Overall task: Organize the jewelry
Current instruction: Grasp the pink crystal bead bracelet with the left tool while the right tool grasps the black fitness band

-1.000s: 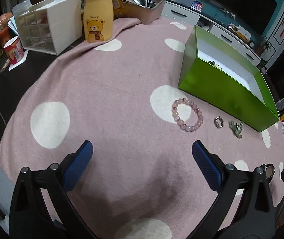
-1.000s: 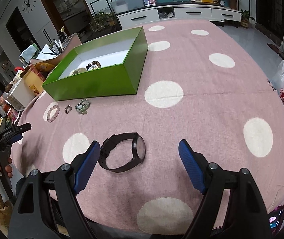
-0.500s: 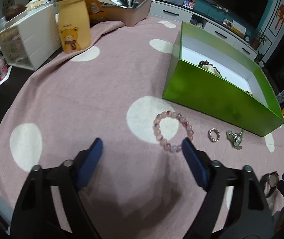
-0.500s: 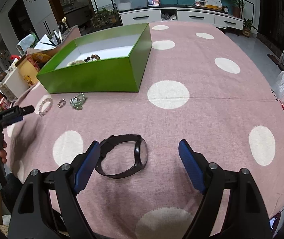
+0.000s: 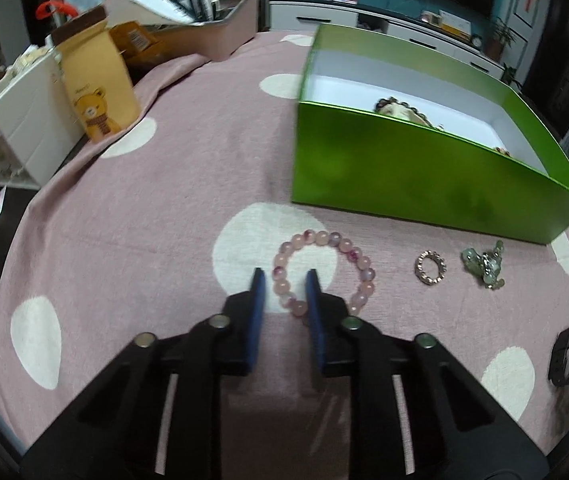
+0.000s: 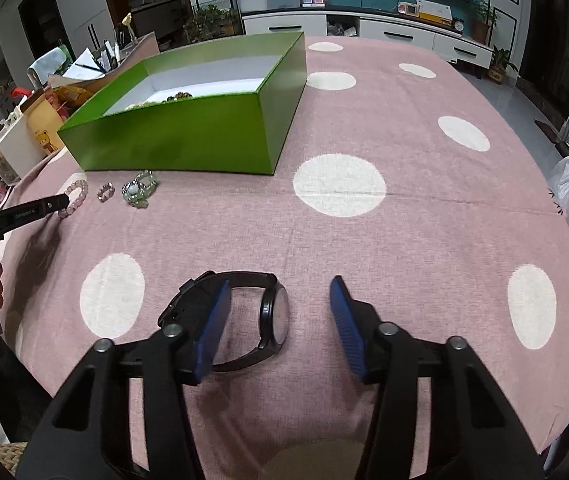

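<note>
Jewelry lies spread over our pink polka-dot tablecloth (image 6: 404,208), and our left gripper (image 5: 283,280) has dropped to the pink bead bracelet (image 5: 324,272). Half a second ago its jaws stood wide apart above the cloth; now they have narrowed around the near-left arc of the bracelet, one blue pad (image 5: 258,300) outside the loop and the other inside it. We cannot tell whether the pads already press the beads or stand just off them. The bracelet rests on a white dot of the cloth, where it lay before.

Just right of the bracelet we see a small silver ring (image 5: 430,267), and beside that a pale green charm cluster (image 5: 484,266). Behind all three stands the green box (image 5: 424,184), open-topped, with beaded pieces partly hidden inside against its white lining. Farther left are a yellow bear-printed carton (image 5: 98,92) and a white drawer unit (image 5: 24,120).

Our right gripper (image 6: 280,312) is released, jaws wide, and has moved down and forward since the earlier frame. Its left pad (image 6: 212,332) now sits inside the loop of the black wristwatch (image 6: 272,316), which lies on its side on the cloth, while the right pad is clear of the watch face. From this side we also see the left gripper (image 6: 54,203) touching down at the bracelet (image 6: 76,198) near the box (image 6: 188,136).
</note>
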Action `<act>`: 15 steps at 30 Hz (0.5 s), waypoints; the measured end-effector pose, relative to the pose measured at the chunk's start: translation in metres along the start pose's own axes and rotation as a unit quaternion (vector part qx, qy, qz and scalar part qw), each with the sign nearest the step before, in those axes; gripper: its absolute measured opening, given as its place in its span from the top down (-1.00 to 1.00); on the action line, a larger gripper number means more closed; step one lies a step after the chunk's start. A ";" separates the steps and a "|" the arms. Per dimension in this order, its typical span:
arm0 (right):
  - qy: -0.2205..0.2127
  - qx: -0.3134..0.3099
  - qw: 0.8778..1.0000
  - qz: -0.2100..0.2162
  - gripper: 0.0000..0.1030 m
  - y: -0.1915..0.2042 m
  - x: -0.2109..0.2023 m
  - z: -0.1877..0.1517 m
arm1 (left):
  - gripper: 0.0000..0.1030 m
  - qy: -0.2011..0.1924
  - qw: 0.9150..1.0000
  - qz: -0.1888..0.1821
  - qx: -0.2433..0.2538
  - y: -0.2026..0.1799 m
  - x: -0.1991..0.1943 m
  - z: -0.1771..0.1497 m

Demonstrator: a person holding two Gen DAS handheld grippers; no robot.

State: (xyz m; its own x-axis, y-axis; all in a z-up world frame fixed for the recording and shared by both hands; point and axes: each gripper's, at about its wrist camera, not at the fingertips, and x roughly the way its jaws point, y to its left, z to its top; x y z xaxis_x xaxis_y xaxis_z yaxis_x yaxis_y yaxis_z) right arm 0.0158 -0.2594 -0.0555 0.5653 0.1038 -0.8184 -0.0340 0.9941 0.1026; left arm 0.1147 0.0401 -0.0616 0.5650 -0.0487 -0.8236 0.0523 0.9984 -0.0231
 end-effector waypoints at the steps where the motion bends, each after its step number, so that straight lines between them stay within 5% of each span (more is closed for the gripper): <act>1: 0.002 -0.003 1.000 -0.001 0.18 0.001 0.002 0.000 | 0.74 -0.001 1.000 -0.001 0.004 -0.001 0.001 0.000; 7: 0.001 -0.023 1.000 -0.012 0.73 0.004 0.006 -0.001 | 0.86 -0.002 1.000 -0.024 0.005 0.002 0.000 -0.001; 15: -0.023 -0.018 1.000 0.003 0.86 0.005 -0.006 0.006 | 0.86 -0.022 0.998 -0.054 0.006 0.000 -0.019 -0.004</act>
State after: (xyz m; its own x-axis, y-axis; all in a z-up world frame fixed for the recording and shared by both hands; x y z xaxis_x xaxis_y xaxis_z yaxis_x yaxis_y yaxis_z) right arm 0.0173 -0.2557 -0.0471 0.6029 0.1089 -0.7903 -0.0664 0.9941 0.0863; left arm 0.1010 0.0415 -0.0478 0.5915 -0.1571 -0.7909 0.1248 0.9869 -0.1027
